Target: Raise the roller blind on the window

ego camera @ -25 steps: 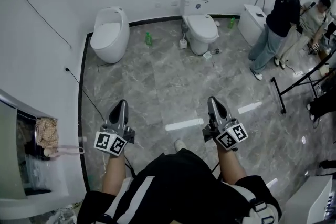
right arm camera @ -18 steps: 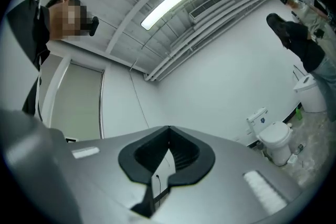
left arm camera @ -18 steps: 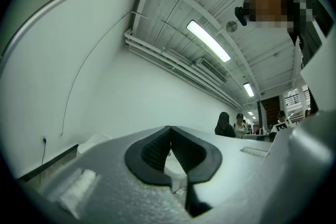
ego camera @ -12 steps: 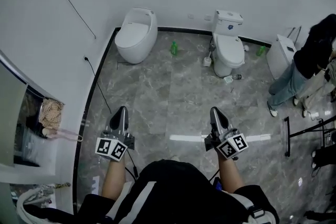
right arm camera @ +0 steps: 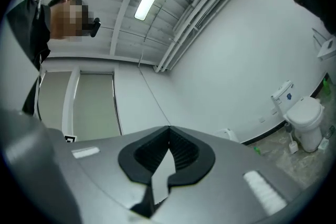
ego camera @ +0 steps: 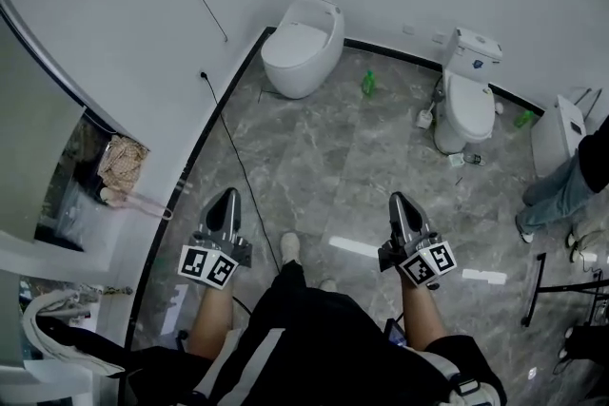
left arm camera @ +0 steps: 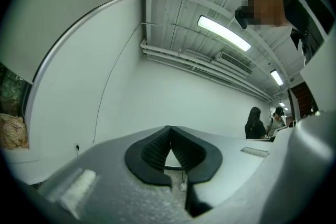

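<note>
L gripper (ego camera: 225,202) and R gripper (ego camera: 400,204) hang in front of me over the floor, each w/ jaws pressed together and nothing between them. The roller blind (ego camera: 33,128) is at my far left, a grey-green sheet that covers most of the window (ego camera: 90,171); only the low part is uncovered. It is well apart from both grippers. I judge the fabric is light and soft and will fold if pinched, so better to take the stiff bottom edge or a pull chain. I can't see any chain from here; if it is thin, it may slip in the pads.
</note>
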The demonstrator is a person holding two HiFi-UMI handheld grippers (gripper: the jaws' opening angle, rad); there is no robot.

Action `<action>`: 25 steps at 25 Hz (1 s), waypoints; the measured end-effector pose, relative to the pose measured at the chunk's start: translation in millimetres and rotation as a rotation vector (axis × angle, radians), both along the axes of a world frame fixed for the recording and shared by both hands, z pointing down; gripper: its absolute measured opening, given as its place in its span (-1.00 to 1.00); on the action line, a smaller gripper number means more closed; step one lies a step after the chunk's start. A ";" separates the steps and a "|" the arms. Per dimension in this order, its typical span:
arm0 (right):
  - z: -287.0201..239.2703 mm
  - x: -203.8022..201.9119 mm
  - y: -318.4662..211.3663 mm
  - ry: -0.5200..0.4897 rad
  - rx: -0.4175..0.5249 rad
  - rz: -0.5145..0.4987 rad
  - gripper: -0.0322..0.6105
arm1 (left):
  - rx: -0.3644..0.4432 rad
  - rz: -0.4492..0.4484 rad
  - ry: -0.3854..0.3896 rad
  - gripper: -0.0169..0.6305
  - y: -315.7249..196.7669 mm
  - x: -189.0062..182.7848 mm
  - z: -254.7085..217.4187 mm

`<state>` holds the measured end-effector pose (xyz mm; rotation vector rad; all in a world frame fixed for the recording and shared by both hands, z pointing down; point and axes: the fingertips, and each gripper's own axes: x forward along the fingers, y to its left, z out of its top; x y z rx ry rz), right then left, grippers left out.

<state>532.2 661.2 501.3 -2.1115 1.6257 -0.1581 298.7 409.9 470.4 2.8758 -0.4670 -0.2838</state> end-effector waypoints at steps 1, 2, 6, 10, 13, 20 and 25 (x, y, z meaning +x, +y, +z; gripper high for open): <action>0.7 -1.2 -10.0 0.001 0.002 -0.014 -0.89 | 0.006 -0.015 0.003 -0.94 -6.9 -4.1 -0.3; 0.7 -2.3 -19.9 0.004 0.004 -0.026 -0.89 | 0.012 -0.029 0.009 -0.94 -14.4 -7.5 -0.6; -7.3 -4.0 -61.7 0.023 0.018 -0.052 -0.89 | 0.024 -0.080 0.031 -0.94 -54.6 -15.5 -0.6; -24.7 2.4 -113.8 0.055 0.032 -0.087 -0.89 | 0.046 -0.116 0.030 -0.94 -97.9 -11.1 -5.0; -35.5 1.6 -155.9 0.087 0.034 -0.128 -0.89 | 0.048 -0.150 0.044 -0.94 -128.3 -15.1 -7.4; -40.3 -8.6 -246.5 0.091 0.026 -0.253 -0.89 | 0.048 -0.249 0.048 -0.95 -185.2 -43.7 -11.5; -41.3 -36.4 -318.2 0.097 0.031 -0.378 -0.89 | 0.056 -0.387 0.039 -0.95 -227.2 -97.4 -5.6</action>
